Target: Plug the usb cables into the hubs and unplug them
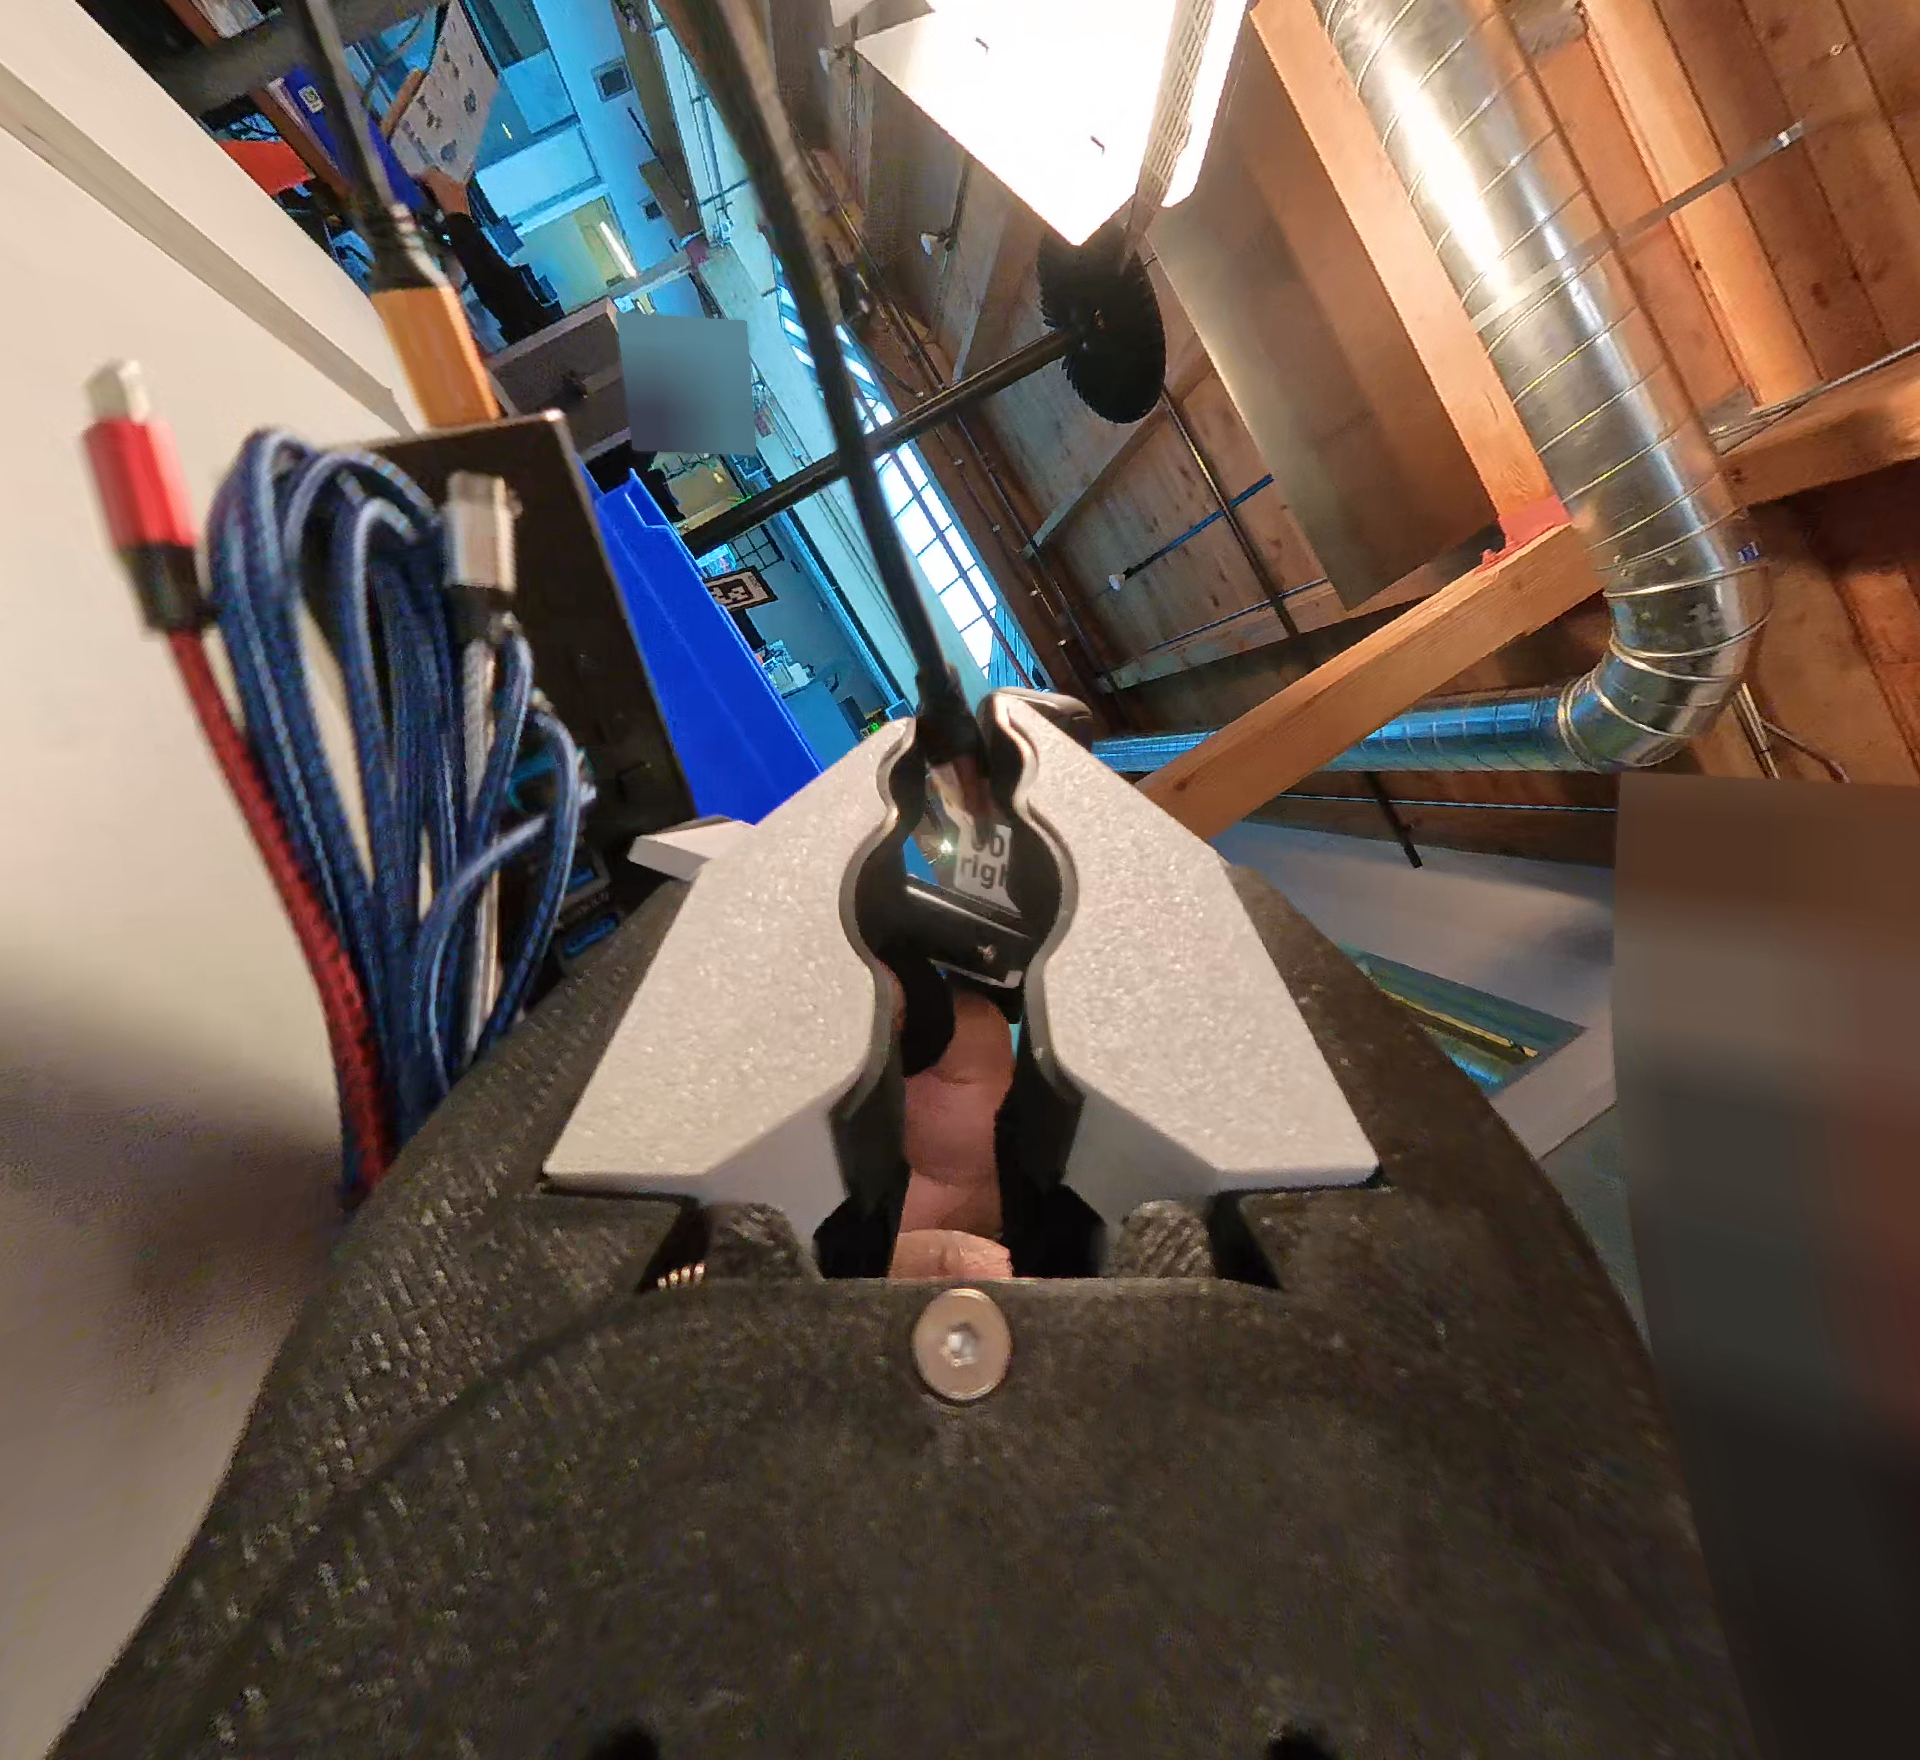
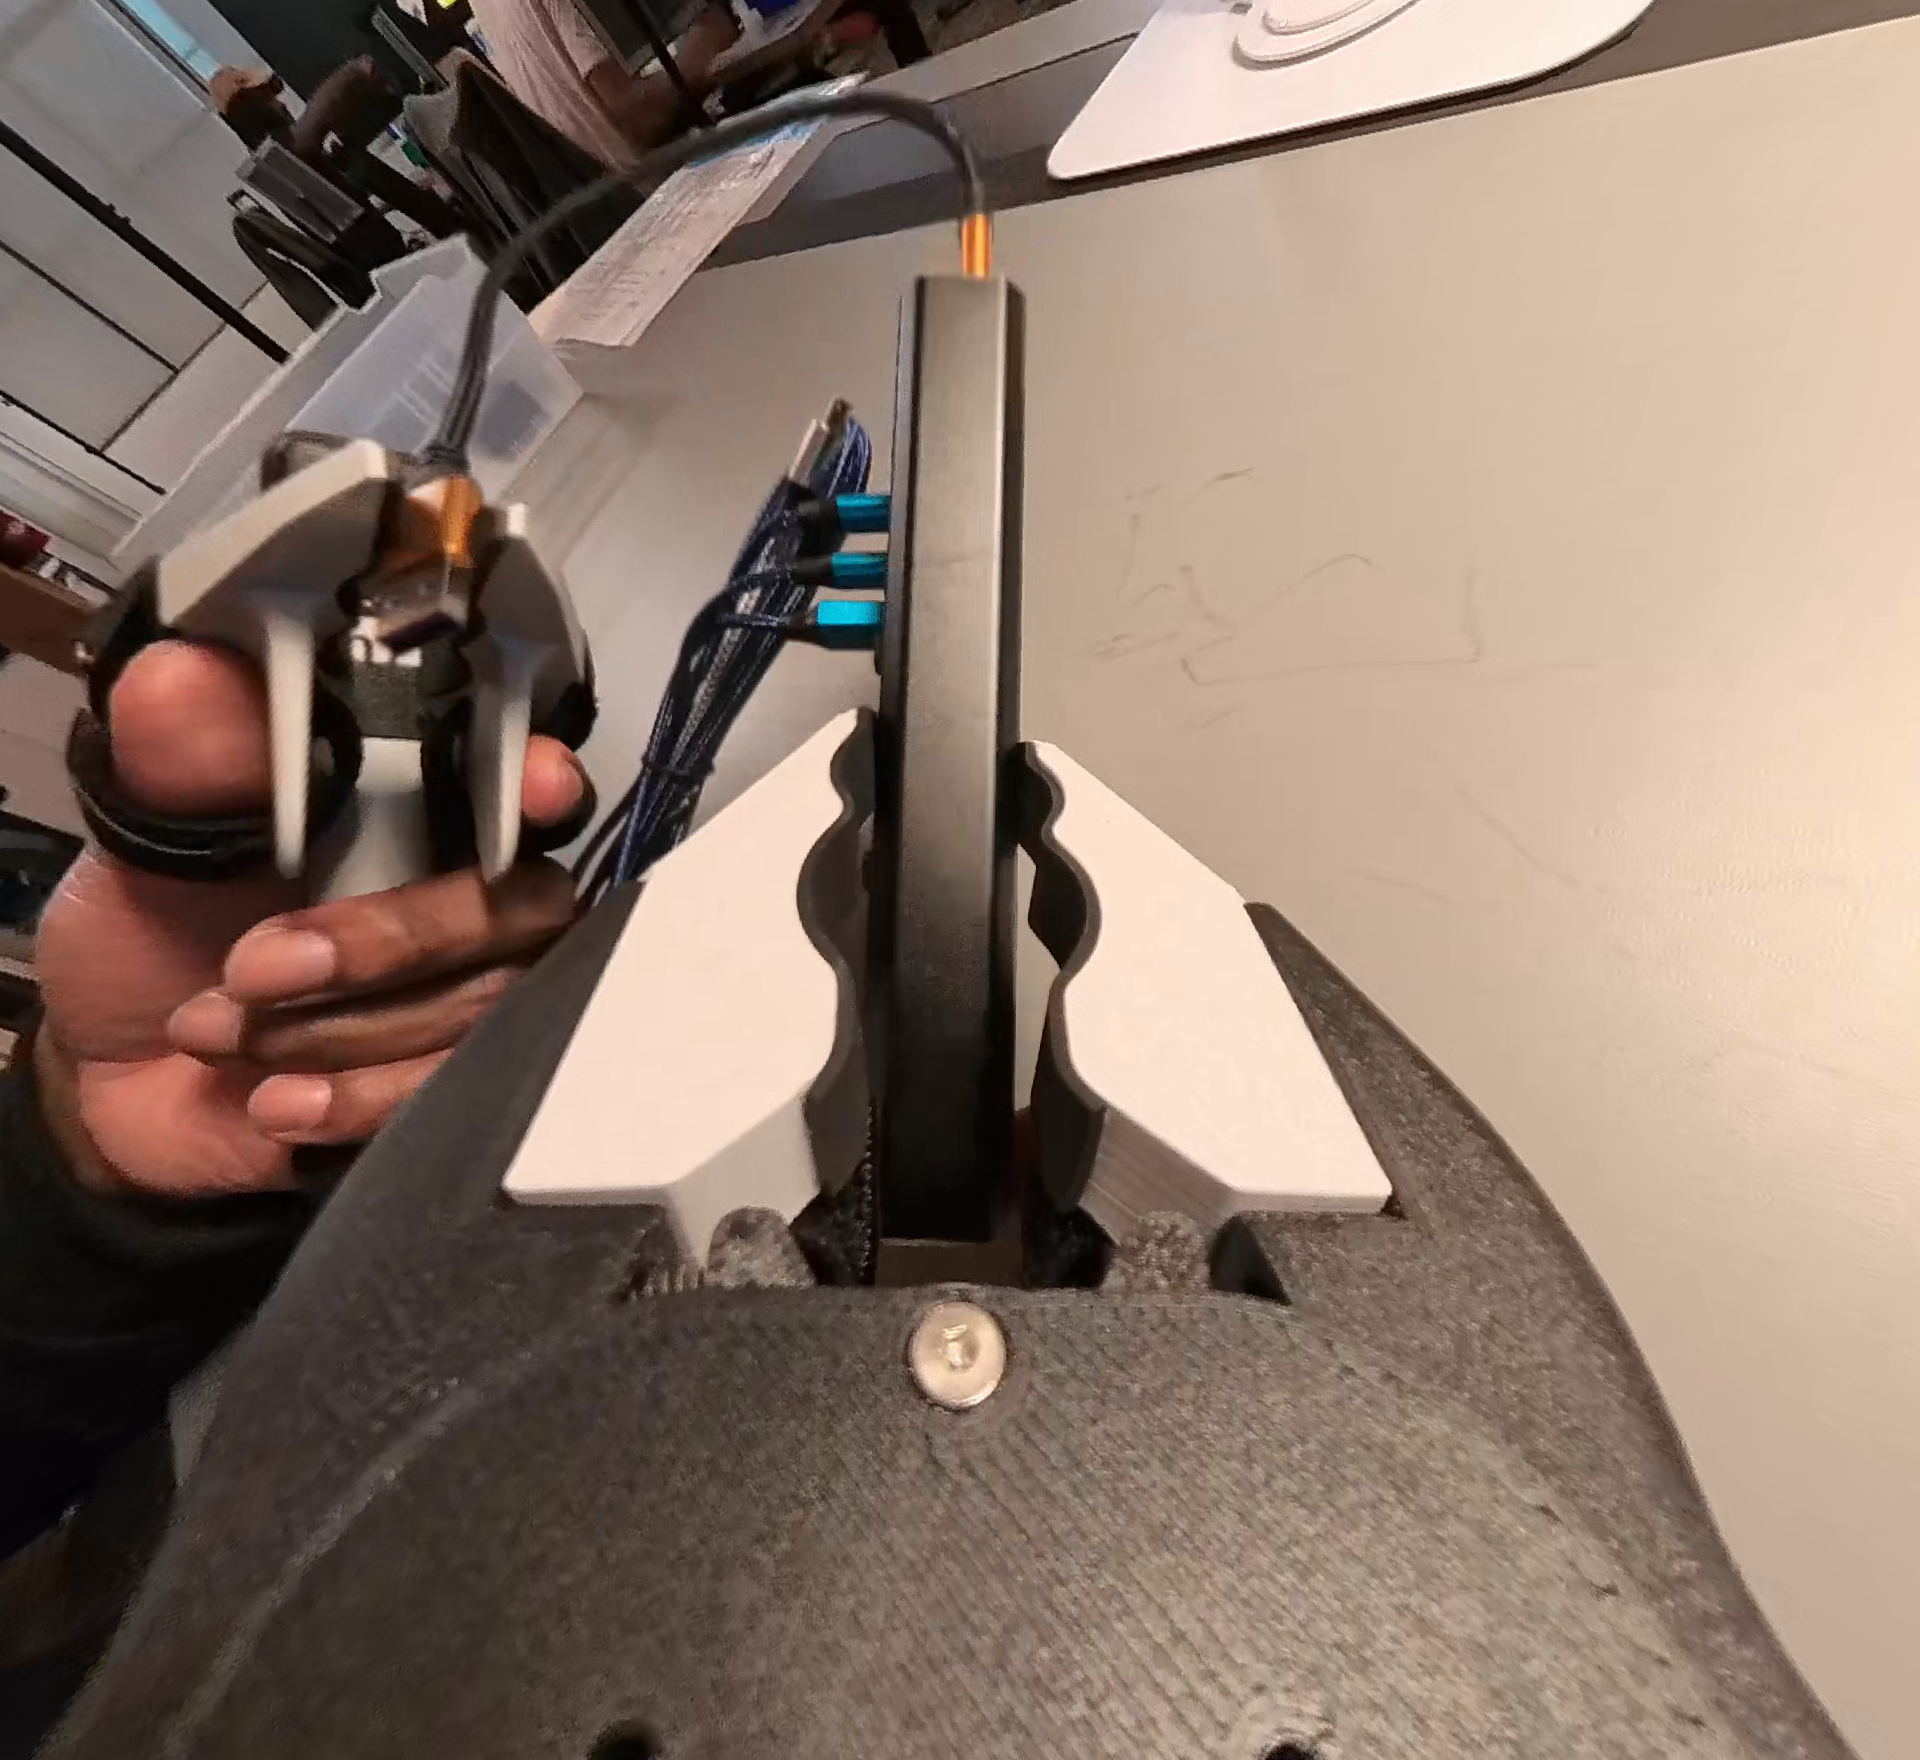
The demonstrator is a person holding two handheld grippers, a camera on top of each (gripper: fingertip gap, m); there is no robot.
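Observation:
My right gripper [image 2: 951,734] is shut on a long black USB hub [image 2: 961,515] and holds it on edge above the table. Three blue plugs [image 2: 857,562] sit in the hub's left side, and their blue braided cables [image 2: 707,723] hang down. The hub's own black cable [image 2: 623,172] leaves its far end and loops over to my left gripper [image 2: 416,567], which is shut on its orange plug [image 2: 452,526]. In the left wrist view my left gripper [image 1: 961,744] pinches that plug [image 1: 951,775]. The hub [image 1: 582,588] stands to its left, with a loose red plug [image 1: 135,484] and a silver plug [image 1: 480,531].
A pale tabletop [image 2: 1455,671] lies under the hub. A white mat [image 2: 1143,110] with a clear stand lies at the back right. A clear plastic box [image 2: 416,380] stands at the back left. A blue bin [image 1: 696,650] is behind the hub. A hand [image 2: 260,983] holds the left gripper.

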